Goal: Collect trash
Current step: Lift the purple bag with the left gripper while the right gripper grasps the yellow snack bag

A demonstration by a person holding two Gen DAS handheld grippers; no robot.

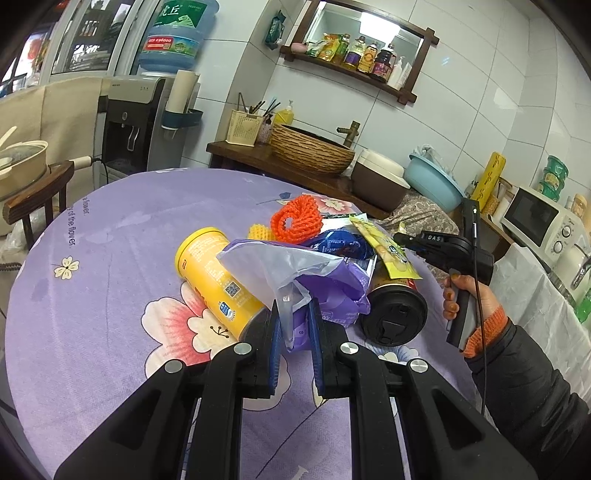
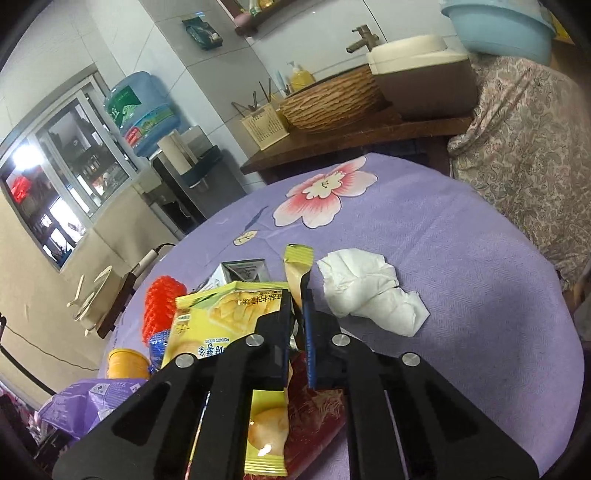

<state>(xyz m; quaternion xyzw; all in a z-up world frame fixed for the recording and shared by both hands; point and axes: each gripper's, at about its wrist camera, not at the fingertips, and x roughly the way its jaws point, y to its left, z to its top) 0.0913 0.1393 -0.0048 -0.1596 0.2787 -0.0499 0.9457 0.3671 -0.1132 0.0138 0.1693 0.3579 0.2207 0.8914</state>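
Though kitchen cluttered, purple tbl cloth [image 1: 110, 258] w/ trash.

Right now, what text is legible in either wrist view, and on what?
"DAS": on the right gripper.
"of the flower.": printed on the purple tablecloth.
"POTATO STICKS": on the yellow snack packet, upside down; its Chinese characters are not readable with certainty.
"虎丘": on the water jug label.
Yellow canister, purple bag: print too small.

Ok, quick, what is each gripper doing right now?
Left gripper: shut on the purple plastic bag.
Right gripper: shut on the yellow snack wrapper.
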